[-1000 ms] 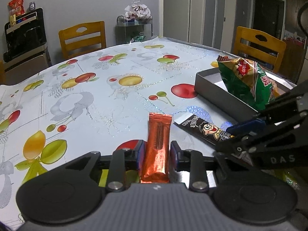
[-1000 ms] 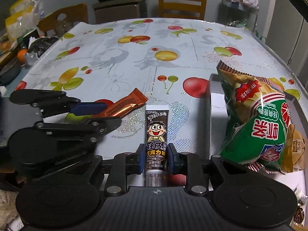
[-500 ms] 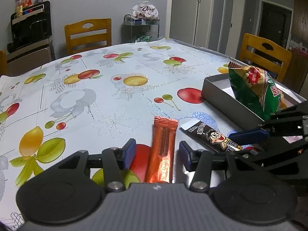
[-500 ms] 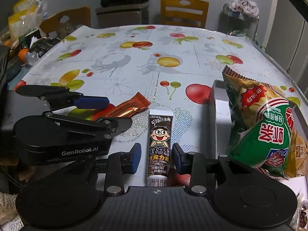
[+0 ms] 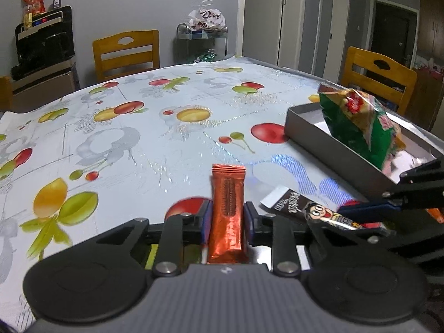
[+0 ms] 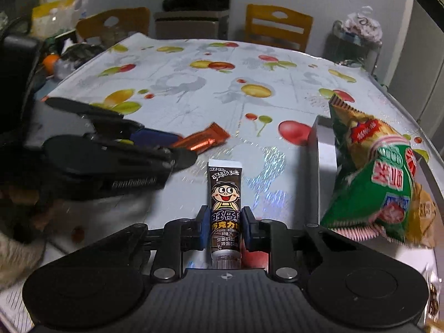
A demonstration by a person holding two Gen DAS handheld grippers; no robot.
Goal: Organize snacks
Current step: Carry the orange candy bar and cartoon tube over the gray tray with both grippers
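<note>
My left gripper [image 5: 226, 219] and right gripper [image 6: 225, 223] each had jaws closing on a snack lying lengthwise between them at bottom centre, the orange bar [image 5: 227, 211] and the chocolate tube [image 6: 225, 202], with the grey box [image 6: 322, 172] at right nearer my right hand; half a second before, both jaws stood wider.

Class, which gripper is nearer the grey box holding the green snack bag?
Right. The right gripper, closing on the chocolate tube, sits beside the grey box; the left gripper, closing on the orange bar, is farther away.

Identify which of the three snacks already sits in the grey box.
The green chip bag, leaning inside the grey box; the orange bar and brown tube sit between gripper pads.
</note>
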